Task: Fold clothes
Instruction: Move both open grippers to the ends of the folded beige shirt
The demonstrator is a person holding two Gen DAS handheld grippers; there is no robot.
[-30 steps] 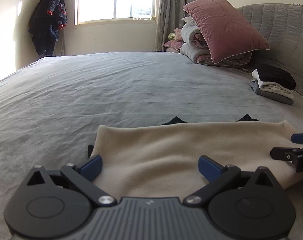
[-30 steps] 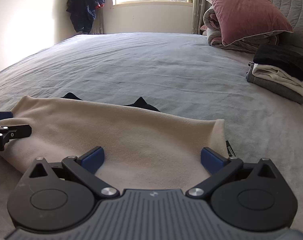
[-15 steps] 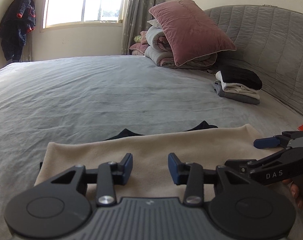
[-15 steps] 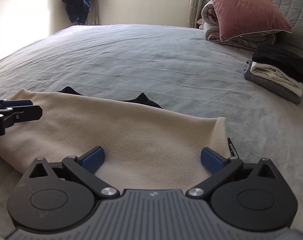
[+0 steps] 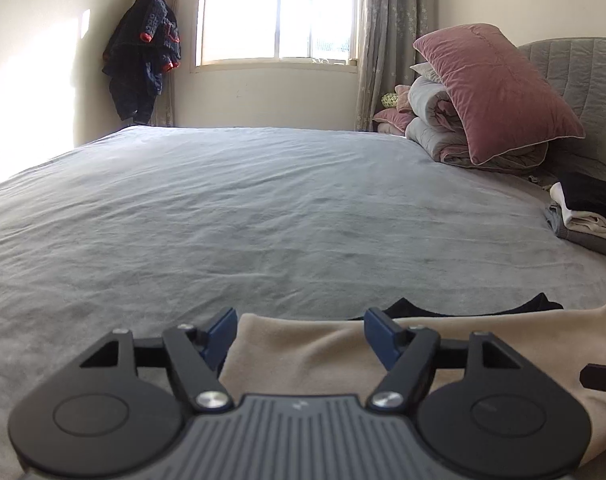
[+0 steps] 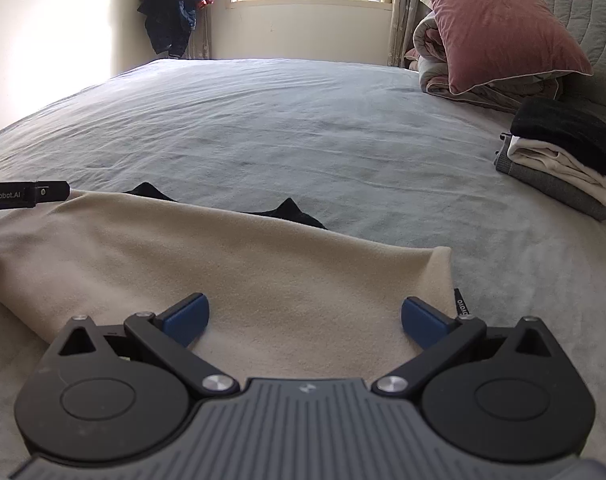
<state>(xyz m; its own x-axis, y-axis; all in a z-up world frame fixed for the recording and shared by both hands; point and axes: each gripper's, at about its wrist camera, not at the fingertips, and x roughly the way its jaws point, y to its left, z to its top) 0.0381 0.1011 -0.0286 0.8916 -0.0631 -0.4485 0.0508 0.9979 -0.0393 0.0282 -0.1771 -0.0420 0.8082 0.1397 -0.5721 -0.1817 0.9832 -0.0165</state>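
The beige garment (image 6: 239,276) lies flat on the near part of the grey bed (image 6: 303,128), its long axis running left to right across both views, so that its short ends point toward the two sides of the bed and its far long edge faces the window (image 5: 279,12). Two black points of a darker layer (image 6: 291,210) peek out from under that far edge. At the garment's left end the left tongs (image 5: 301,334) hang just over the cloth; their jaws have just been opening again after a partial squeeze and now stand moderately wide, with the left blue pad (image 5: 223,334) beyond the cloth's left edge over bare sheet and the other pad above the beige fabric, neither visibly pinching it. From the right wrist view only a black finger of those left tongs shows at the far left, beside the garment's far left corner. Further right, the right tongs (image 6: 305,318) sit over the garment's right end with their jaws spread wide, blue pads well apart and the beige cloth lying between them, not clamped; a small black label (image 6: 461,306) sticks out at the cloth's right edge, just beside the right pad. Beyond, at the left of the window, a dark jacket (image 5: 143,56) hangs in the corner; to the right, a pink pillow (image 6: 499,24) leans on rolled bedding against the headboard, and nearer on the right a stack of folded clothes (image 6: 563,156) rests on the bed, well apart from the garment.
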